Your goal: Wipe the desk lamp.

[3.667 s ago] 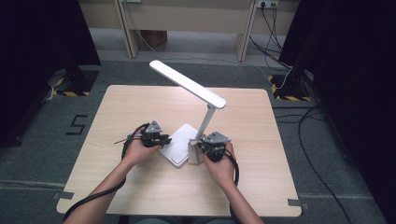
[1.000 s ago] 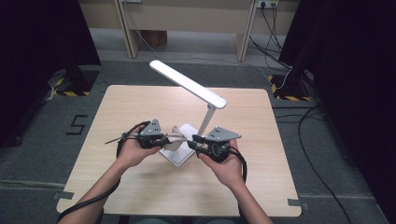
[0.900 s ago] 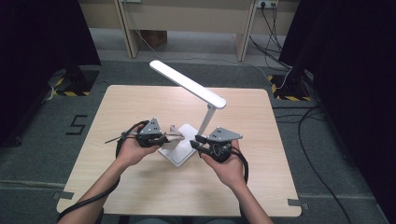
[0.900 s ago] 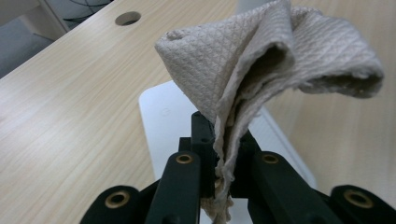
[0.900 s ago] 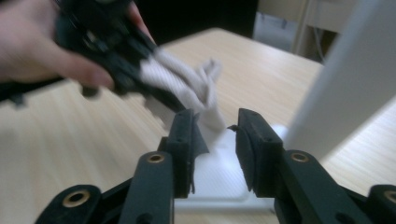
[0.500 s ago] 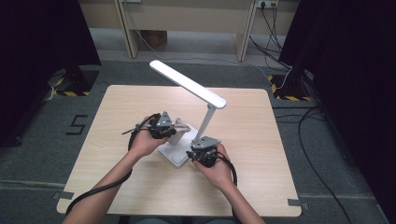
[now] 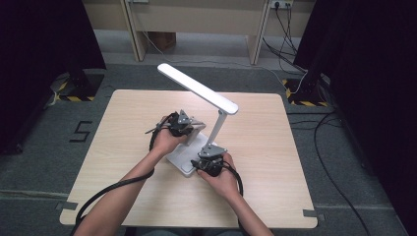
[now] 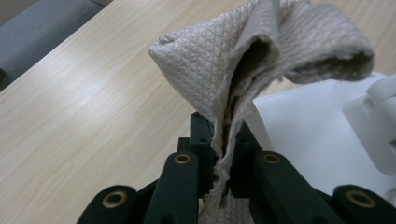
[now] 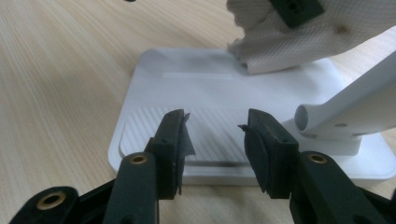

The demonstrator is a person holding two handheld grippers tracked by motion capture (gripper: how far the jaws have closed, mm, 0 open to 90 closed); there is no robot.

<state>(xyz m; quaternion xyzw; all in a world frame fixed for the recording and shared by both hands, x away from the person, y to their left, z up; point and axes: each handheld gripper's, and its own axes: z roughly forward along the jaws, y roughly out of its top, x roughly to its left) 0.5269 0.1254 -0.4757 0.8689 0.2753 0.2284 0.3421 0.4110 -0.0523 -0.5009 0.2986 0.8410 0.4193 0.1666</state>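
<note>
A white desk lamp stands mid-table, with its flat base (image 7: 183,160) under my hands and its long head (image 7: 196,89) above. My left gripper (image 7: 193,129) is shut on a crumpled beige paper towel (image 8: 261,51), which hangs over the far part of the base (image 8: 308,126). In the right gripper view the towel (image 9: 299,42) touches the base (image 9: 196,88) near its far edge. My right gripper (image 9: 215,126) stands low at the base's near edge, beside the lamp's arm joint (image 9: 345,116). Its jaws have just been opening and nothing is between them.
The wooden table (image 7: 295,147) has bare room on both sides of the lamp. Cables trail from both grippers toward the near edge. Grey carpet and dark curtains surround the table.
My left gripper carried the towel right and away, up to the lamp's stem. My right gripper sank left onto the base's near edge, and its jaws spread wider.
</note>
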